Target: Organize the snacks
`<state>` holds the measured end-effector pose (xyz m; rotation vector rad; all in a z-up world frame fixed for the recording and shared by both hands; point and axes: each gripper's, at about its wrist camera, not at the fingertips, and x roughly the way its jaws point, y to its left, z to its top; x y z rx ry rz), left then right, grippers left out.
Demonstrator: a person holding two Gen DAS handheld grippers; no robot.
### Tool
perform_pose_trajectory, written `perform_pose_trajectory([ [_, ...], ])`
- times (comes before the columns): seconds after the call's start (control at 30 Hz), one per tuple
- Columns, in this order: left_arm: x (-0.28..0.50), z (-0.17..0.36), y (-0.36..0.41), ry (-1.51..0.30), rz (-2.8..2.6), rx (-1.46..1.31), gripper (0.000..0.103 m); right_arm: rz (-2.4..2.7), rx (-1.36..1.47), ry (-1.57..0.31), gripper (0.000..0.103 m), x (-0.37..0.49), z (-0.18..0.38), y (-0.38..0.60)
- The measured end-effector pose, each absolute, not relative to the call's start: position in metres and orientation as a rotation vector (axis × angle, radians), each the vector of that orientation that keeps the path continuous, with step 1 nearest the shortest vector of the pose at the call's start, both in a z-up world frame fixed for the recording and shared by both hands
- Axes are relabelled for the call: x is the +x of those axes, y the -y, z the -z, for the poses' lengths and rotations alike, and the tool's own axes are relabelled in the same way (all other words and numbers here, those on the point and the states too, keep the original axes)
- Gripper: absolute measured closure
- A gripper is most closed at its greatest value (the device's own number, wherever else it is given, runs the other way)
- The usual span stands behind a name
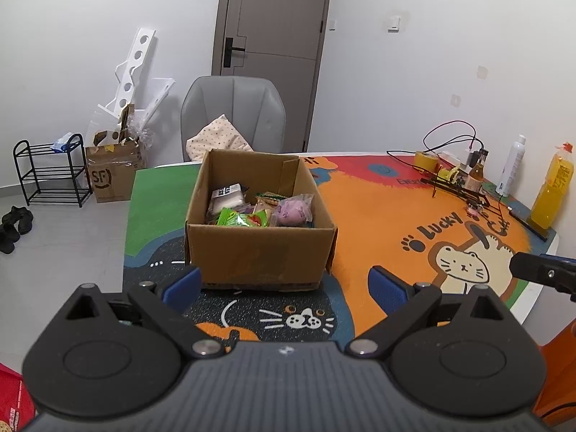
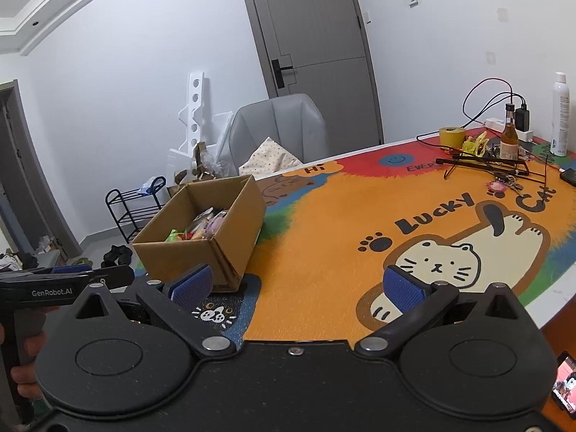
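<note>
A brown cardboard box (image 1: 259,237) with its top flaps open sits on the counter (image 1: 378,216), which is covered with a bright cat picture mat in orange, green and dark blue. Inside the box lie the snacks: a green shiny packet (image 1: 243,219), a purple round snack in a clear bag (image 1: 293,210), and a white wrapped pack with a black label (image 1: 226,198), all piled close together. The left gripper (image 1: 286,286) hangs just in front of the box with its blue pads spread wide apart, and it holds nothing. The right gripper (image 2: 304,286) is off to the right of the box, above the orange part of the mat near the cream cat drawing, and its blue pads are wide apart too, with nothing between them. At the far right side of the counter stand a tall bottle of orange drink (image 1: 552,187), a white spray can (image 1: 511,165), a small brown glass bottle (image 2: 509,136) and a roll of yellow tape (image 2: 451,136), well apart from the box. A grey chair (image 1: 234,115) sits behind the counter.
</note>
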<state>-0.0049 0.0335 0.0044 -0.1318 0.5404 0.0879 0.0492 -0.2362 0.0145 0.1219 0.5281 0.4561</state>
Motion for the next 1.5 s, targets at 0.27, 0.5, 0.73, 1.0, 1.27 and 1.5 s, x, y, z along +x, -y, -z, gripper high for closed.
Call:
perform_pose_trajectory([
  [0.27, -0.0129, -0.0086, -0.0268, -0.527, -0.089, -0.107, 0.004, -0.456, 0.128, -0.521, 0.000, 0.0479, -0.0145, 0.2396],
  [0.5, -0.0140, -0.0081, -0.0292, -0.528, -0.097, -0.117, 0.004, -0.459, 0.136, -0.527, 0.000, 0.0479, -0.0126, 0.2396],
  [0.73, -0.0154, -0.0089, -0.0314, -0.526, -0.095, -0.121, 0.004, -0.457, 0.133, -0.526, 0.000, 0.0482, -0.0122, 0.2403],
  [1.0, -0.0151, -0.0098, -0.0323, -0.531, -0.092, -0.124, 0.004, -0.457, 0.132, -0.522, 0.000, 0.0472, -0.0127, 0.2399],
  [1.27, -0.0123, -0.0075, -0.0282, -0.540, -0.080, -0.120, 0.004, -0.454, 0.124, -0.523, 0.000, 0.0472, -0.0136, 0.2396],
  [1.5, -0.0079, -0.0062, -0.0231, -0.546, -0.069, -0.115, 0.004, -0.450, 0.123, -0.526, 0.000, 0.0478, -0.0138, 0.2388],
])
